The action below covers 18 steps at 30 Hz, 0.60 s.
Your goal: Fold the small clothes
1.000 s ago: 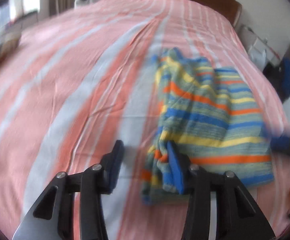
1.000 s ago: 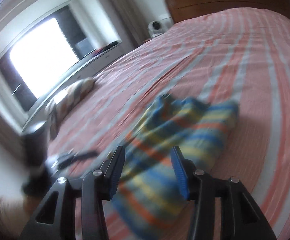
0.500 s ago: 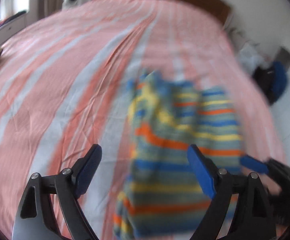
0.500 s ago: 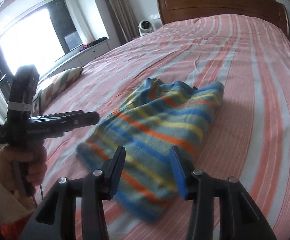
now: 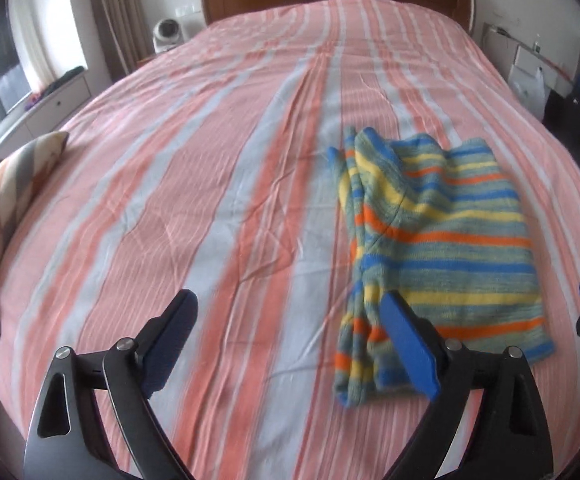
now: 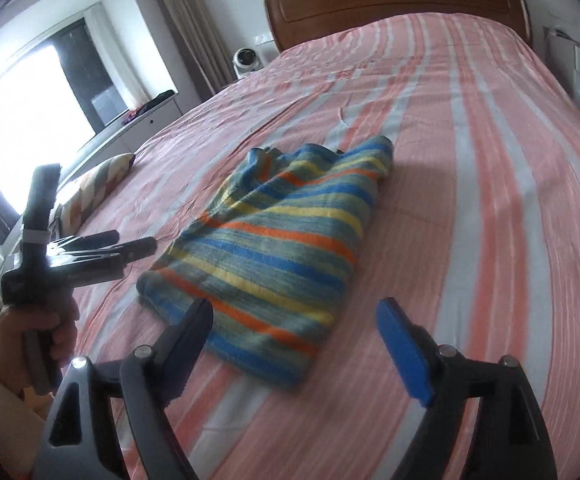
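A: Where was the striped knit garment (image 5: pixel 441 240)?

B: Lying folded on the striped bedspread (image 5: pixel 194 184), right of centre in the left wrist view, middle of the right wrist view. Nothing gripping it.

A: Left gripper (image 5: pixel 290 320)?

B: Jaws had just been opening, stood wide. The blue pad at lower right overlapped the garment's near edge in the frame, no pinch that I could see. Nothing held.

A: Right gripper (image 6: pixel 293 328)?

B: Same, jaws just opened wide, the garment's near corner between the fingers in the frame, not clamped.

A: Any containers?

B: None I could see. Patterned pillow (image 6: pixel 98 188) at left edge, small white fan (image 6: pixel 246 60) by the wooden headboard (image 6: pixel 393 4), both upper frame. A hand (image 6: pixel 30 344) at lower left held the left tool.
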### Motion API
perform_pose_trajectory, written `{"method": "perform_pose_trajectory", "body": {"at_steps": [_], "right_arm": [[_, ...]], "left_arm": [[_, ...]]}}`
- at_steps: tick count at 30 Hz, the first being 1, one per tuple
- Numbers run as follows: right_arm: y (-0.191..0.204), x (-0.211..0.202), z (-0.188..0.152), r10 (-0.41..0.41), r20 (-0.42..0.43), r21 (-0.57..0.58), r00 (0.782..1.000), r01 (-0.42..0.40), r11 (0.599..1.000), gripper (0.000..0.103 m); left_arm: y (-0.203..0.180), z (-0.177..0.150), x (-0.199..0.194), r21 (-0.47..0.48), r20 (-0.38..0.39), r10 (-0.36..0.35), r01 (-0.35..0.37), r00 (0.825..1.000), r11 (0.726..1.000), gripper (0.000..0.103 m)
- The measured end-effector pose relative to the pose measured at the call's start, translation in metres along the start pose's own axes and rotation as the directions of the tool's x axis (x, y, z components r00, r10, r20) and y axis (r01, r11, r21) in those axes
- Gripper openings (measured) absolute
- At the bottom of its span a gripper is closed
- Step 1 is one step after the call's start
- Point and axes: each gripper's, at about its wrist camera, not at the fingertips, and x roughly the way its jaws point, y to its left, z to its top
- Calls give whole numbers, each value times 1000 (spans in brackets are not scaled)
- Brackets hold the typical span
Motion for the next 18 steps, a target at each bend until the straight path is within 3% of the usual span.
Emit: {"method": "perform_pose_trajectory", "body": {"at_steps": [10,12,13,16,18], "right_arm": [[-2,-8,-6,-24,-7,15,1000,24,1000,83],[-2,-5,-5,-22,-13,18,1000,22,1000,83],[-4,-3,-4,-20,-15,22,1000,21,1000,83],[-18,4,5,-9,-22,70,1000,11,998,83],[-32,11,14,11,-22,129,1000,-8,992,83]], "left_arm": [[-5,4,0,27,24,12,-13,1000,1000,94],[0,10,6,26,21,-57,56,998,998,94],[5,14,11,9,8,-129,129,992,992,94],[25,29,32,-107,-32,-341,336,940,936,94],[31,39,56,-162,-84,-409,392,909,905,95]]}}
